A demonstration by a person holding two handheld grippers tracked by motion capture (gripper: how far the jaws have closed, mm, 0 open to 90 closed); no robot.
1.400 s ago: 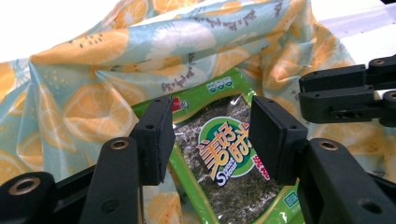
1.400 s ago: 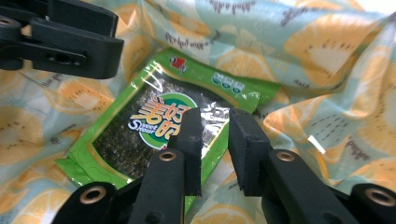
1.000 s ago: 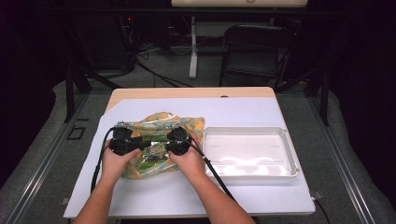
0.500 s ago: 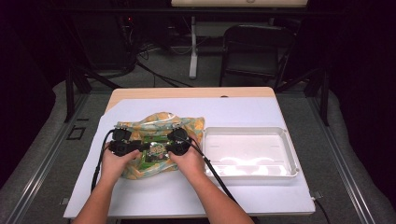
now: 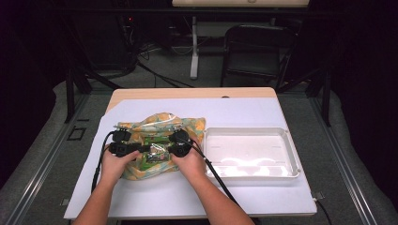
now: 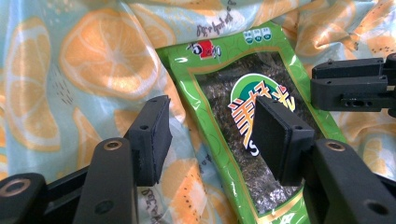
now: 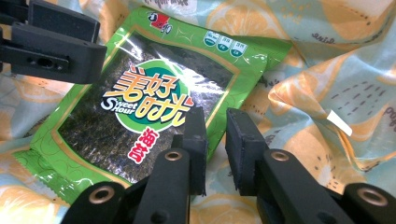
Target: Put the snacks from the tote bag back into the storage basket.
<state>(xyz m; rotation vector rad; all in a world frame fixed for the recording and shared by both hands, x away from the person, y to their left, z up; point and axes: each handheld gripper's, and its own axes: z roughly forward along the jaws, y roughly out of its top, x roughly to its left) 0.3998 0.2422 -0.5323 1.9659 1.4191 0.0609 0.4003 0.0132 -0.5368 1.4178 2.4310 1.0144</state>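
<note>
Seaweed packet (image 5: 155, 153) on the orange-print cloth bag (image 5: 141, 125), centre left of the frame.
Left tongs (image 6: 212, 135) have just been opening, astride the packet without gripping; right tongs (image 7: 215, 140) have just been narrowing, gap empty; likely a handover.

Looks like a lab or recording studio: dark curtained surroundings, cables (image 5: 155, 77) across grey floor (image 5: 37, 154), metal stand (image 5: 194, 47), folding chair (image 5: 256, 49), white-covered surface (image 5: 244, 112)
</note>
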